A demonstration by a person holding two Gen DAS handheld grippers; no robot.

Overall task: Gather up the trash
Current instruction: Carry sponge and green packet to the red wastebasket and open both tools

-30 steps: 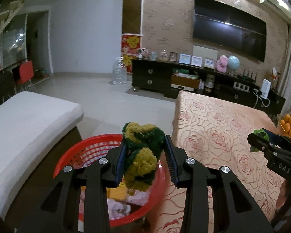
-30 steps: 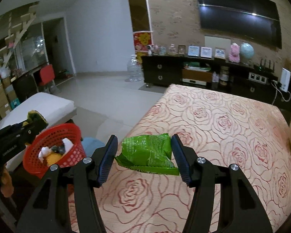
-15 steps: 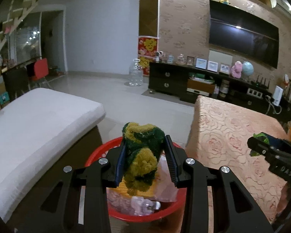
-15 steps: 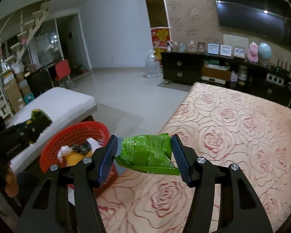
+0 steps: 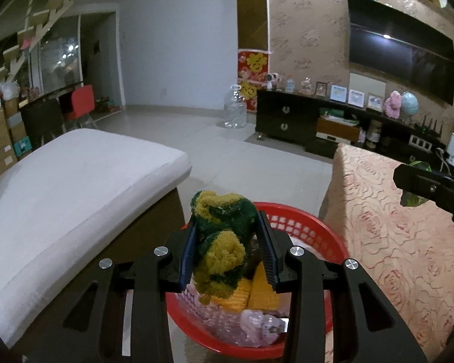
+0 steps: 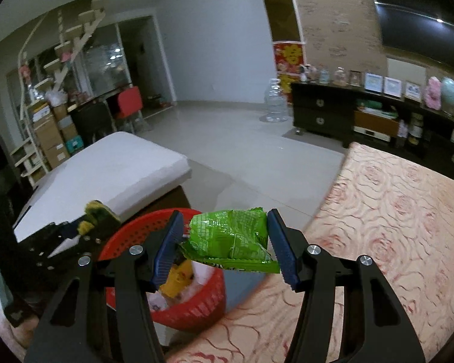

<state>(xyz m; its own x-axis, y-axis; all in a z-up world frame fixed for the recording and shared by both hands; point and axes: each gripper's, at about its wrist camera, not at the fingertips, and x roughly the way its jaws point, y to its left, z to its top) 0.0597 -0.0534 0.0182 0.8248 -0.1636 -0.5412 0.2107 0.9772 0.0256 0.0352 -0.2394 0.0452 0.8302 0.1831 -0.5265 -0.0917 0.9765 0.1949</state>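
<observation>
Trash fills both our grippers: the left gripper (image 5: 227, 248) pinches a crumpled green-and-yellow scrubber (image 5: 222, 242) between its two pads, and the right gripper (image 6: 227, 245) is clamped on a green snack wrapper (image 6: 233, 239). We hold the scrubber directly above the red basket (image 5: 317, 227), which sits low between the white cushioned bench (image 5: 75, 187) and the table under its rose-patterned cloth (image 5: 393, 242). Yellow pieces and clear crumpled plastic already lie inside the basket. We hold the wrapper over the table's edge, just beside the basket's rim, with the cloth spreading to the right below it. From the right wrist view we see the left gripper at the left, its scrubber over the basket's far rim. Beyond, we see a tiled floor, a dark cabinet (image 5: 287, 118) and a wall-mounted television (image 5: 399, 60).
</observation>
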